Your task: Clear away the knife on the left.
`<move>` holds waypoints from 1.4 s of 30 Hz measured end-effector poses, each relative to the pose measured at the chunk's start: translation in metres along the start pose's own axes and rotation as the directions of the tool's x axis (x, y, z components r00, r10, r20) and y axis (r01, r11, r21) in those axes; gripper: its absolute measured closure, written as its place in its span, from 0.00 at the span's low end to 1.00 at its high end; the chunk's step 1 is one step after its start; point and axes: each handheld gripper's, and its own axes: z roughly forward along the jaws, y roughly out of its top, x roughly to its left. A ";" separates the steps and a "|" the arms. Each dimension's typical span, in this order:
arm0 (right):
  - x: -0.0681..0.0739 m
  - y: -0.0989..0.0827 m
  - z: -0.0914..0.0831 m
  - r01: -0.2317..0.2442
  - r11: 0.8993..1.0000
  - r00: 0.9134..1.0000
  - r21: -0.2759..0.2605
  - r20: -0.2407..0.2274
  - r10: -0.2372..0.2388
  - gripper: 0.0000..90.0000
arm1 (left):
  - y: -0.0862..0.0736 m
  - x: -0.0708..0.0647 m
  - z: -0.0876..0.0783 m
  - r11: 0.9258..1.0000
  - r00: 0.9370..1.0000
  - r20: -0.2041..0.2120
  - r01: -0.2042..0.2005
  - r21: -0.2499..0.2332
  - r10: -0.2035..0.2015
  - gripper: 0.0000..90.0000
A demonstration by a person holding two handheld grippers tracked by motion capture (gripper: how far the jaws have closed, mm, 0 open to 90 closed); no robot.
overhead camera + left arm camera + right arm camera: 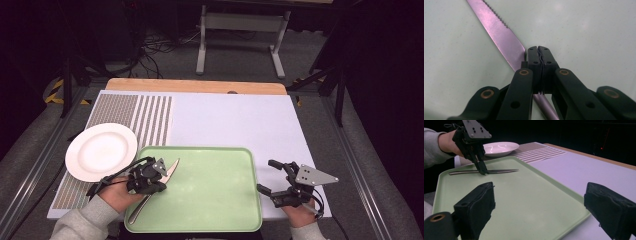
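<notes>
1. Knife on a green tray, near the tray's left edge, lying flat; blade toward the far side, handle toward the near rim.
2. In the left gripper view: serrated blade running up and to the left across the pale tray floor, handle passing down under the jaws.
3. Left gripper over the knife, jaws pressed together at the tips, clamped on the knife about where blade meets handle; in that gripper's own view the two pads meet with no gap, the knife just beside and beneath them.
4. In the right gripper view: left gripper pointing steeply down, tips on the knife, knife level on the tray.
5. Right gripper off the tray's right edge, above the white mat, jaws wide apart, nothing between them.
6. In its own view: two black pads far apart, tray corner and mat seen through the gap.
7. White plate left of the tray, on the mat's striped part, bare, apart from the knife.
8. Grey sleeve at the lower left, behind the left gripper.
9. Wooden strip along the table's far edge.
</notes>
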 end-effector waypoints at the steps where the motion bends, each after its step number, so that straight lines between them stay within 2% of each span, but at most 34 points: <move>1: 0.000 0.000 0.001 -0.001 1.000 1.000 0.000 -0.001 0.001 0.11 | -0.001 0.001 -0.001 1.000 1.000 -0.001 0.003 0.002 -0.003 0.98; 13: -0.002 0.001 0.008 0.004 1.000 1.000 0.005 -0.016 -0.004 0.11 | -0.015 0.008 -0.006 0.999 0.998 -0.026 0.050 -0.014 -0.051 0.97; 19: -0.002 0.002 0.010 0.005 1.000 1.000 0.005 -0.023 -0.005 0.11 | -0.022 0.011 -0.009 0.996 0.995 -0.038 0.087 -0.014 -0.087 0.96; 42: -0.002 0.001 0.011 0.004 1.000 1.000 0.011 -0.021 -0.004 0.11 | -0.036 0.017 -0.015 0.990 0.987 -0.077 0.142 -0.007 -0.142 0.96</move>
